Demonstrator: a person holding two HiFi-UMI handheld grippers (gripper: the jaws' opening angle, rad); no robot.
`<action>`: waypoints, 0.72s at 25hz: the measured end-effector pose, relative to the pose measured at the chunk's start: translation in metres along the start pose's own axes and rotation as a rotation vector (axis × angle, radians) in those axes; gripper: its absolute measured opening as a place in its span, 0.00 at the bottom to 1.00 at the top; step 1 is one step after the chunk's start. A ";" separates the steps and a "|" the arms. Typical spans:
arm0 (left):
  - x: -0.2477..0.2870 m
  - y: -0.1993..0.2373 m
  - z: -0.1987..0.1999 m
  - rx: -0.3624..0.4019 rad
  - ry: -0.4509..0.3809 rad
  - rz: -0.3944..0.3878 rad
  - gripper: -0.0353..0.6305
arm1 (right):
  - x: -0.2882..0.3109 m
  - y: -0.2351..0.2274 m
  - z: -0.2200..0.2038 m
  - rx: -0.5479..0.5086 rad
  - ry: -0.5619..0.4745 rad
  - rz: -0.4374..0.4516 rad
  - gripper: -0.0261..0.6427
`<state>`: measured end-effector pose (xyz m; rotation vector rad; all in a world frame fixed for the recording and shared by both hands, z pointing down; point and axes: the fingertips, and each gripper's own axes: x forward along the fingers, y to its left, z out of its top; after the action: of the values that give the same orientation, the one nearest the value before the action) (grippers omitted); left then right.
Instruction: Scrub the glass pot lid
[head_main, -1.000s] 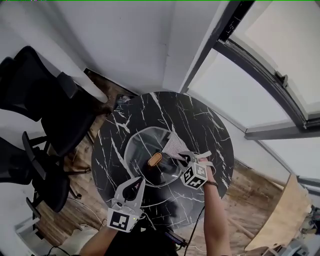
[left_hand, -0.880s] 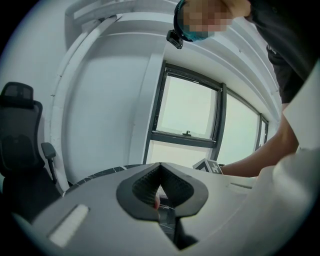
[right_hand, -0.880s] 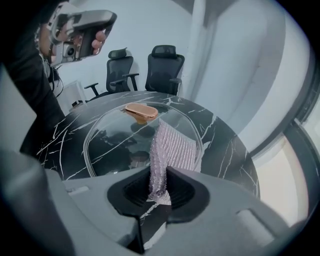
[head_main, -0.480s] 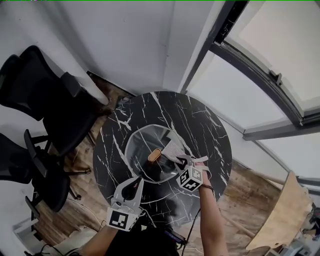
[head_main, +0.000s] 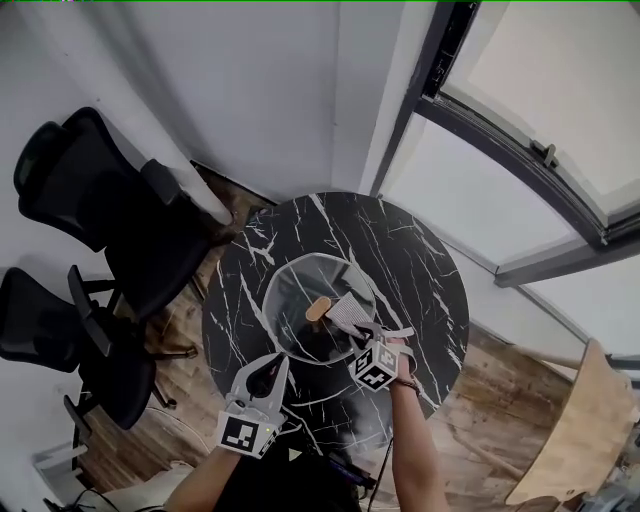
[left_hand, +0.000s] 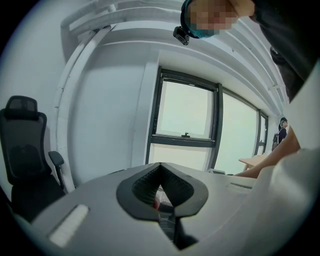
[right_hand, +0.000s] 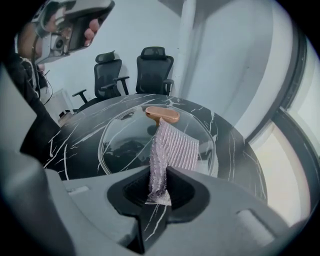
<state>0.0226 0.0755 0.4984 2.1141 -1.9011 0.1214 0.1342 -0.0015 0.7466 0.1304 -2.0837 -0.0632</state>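
A glass pot lid (head_main: 300, 325) (right_hand: 125, 142) with a tan wooden knob (head_main: 318, 309) (right_hand: 162, 114) lies flat on the round black marble table (head_main: 400, 260). My right gripper (head_main: 362, 328) (right_hand: 159, 187) is shut on a pale ribbed scrubbing cloth (head_main: 345, 312) (right_hand: 172, 147), which drapes over the lid's right part beside the knob. My left gripper (head_main: 264, 370) (left_hand: 161, 189) is shut with nothing in it, held near the table's front edge, off the lid and tilted up toward the window.
Two black office chairs (head_main: 80, 200) (right_hand: 132, 75) stand left of the table. A white wall and a dark-framed window (head_main: 520, 150) lie beyond it. A light wooden tabletop (head_main: 570, 430) shows at the lower right, on wooden flooring.
The right gripper and the cloth have slid a little toward me across the lid. The head view has shifted slightly. The left gripper stays in place.
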 end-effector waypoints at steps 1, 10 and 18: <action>0.002 0.002 -0.003 0.002 0.002 -0.002 0.06 | -0.001 0.003 -0.001 0.019 -0.002 -0.008 0.15; 0.011 0.042 -0.042 0.019 0.074 -0.181 0.06 | 0.000 0.027 0.003 0.129 0.026 -0.086 0.15; 0.037 0.085 -0.049 0.146 0.114 -0.434 0.06 | 0.002 0.055 0.007 0.302 0.102 -0.179 0.15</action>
<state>-0.0498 0.0461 0.5681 2.5032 -1.3698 0.2860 0.1234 0.0528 0.7499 0.4941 -1.9636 0.1479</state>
